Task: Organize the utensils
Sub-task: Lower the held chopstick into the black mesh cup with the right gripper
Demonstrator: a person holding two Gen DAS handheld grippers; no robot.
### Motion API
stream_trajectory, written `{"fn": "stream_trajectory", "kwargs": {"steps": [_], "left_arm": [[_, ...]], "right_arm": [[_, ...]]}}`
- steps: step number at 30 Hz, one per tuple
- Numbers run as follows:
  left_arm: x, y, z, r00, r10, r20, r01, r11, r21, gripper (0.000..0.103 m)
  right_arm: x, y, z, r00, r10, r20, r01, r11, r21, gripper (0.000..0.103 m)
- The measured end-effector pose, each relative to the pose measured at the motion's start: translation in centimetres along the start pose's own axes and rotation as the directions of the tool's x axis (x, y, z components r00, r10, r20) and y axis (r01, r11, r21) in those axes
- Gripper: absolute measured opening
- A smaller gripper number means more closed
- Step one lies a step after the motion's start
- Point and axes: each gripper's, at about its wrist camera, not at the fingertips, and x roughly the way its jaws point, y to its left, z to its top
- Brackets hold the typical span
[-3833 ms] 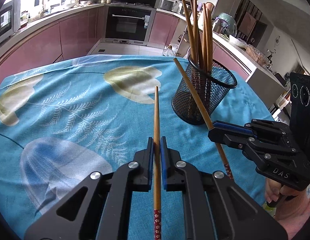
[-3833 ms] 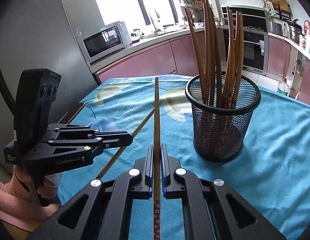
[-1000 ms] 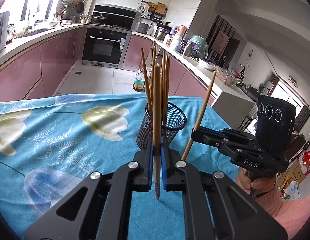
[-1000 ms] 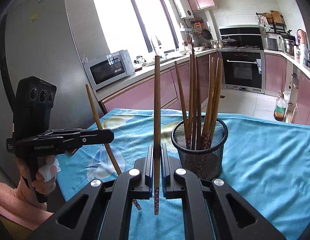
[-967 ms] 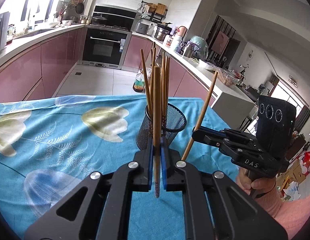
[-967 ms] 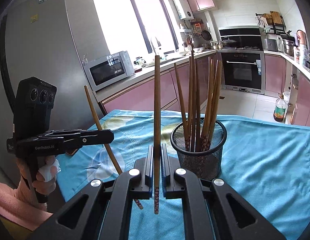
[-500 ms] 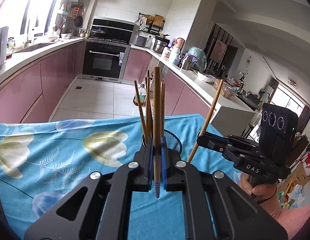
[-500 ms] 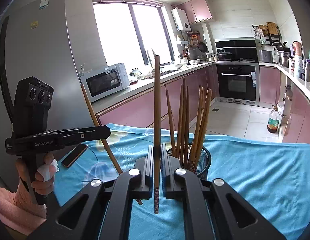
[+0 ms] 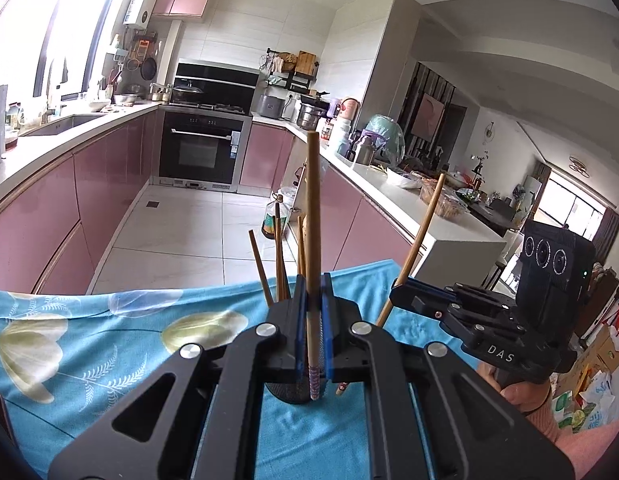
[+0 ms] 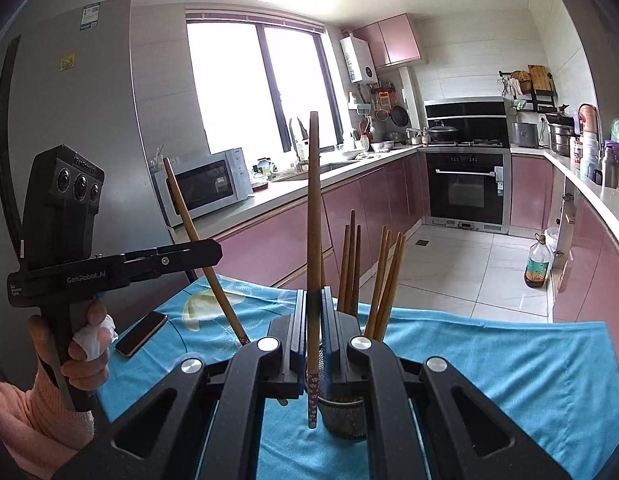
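Here, through my left wrist view, my left hand-held gripper point(image 9: 312, 322) is clamping a chopstick point(image 9: 312, 216) upright above the mesh holder point(image 9: 287, 394) on the desk point(image 9: 109, 352). Through the right wrist view, my right hand-held gripper point(image 10: 312, 330) is pinching another chopstick point(image 10: 314, 216) upright, over that holder point(image 10: 343, 416).

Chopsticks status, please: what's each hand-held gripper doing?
Left hand-held gripper shut on one chopstick, upright. Right hand-held gripper same, its chopstick upright. Mesh holder below, partly hidden. Nothing blocking.
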Motion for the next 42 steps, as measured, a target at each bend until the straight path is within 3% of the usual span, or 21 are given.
{"fn": "stream_trajectory", "kwargs": {"steps": [13,42], "left_arm": [[1.3,-0.3,1.4,1.000,0.015,0.010,-0.015,1.000,0.006,0.007],[6.3,-0.7,0.5,0.992,0.095,-0.080,-0.092,0.995,0.049,0.007]], "right_arm": [[0.5,-0.4,1.8,0.999,-0.040,0.033,0.040,0.999,-0.014,0.006],[3.1,-1.2,0.4,0.995,-0.086,-0.042,0.087,0.996,0.008,0.006]]}}
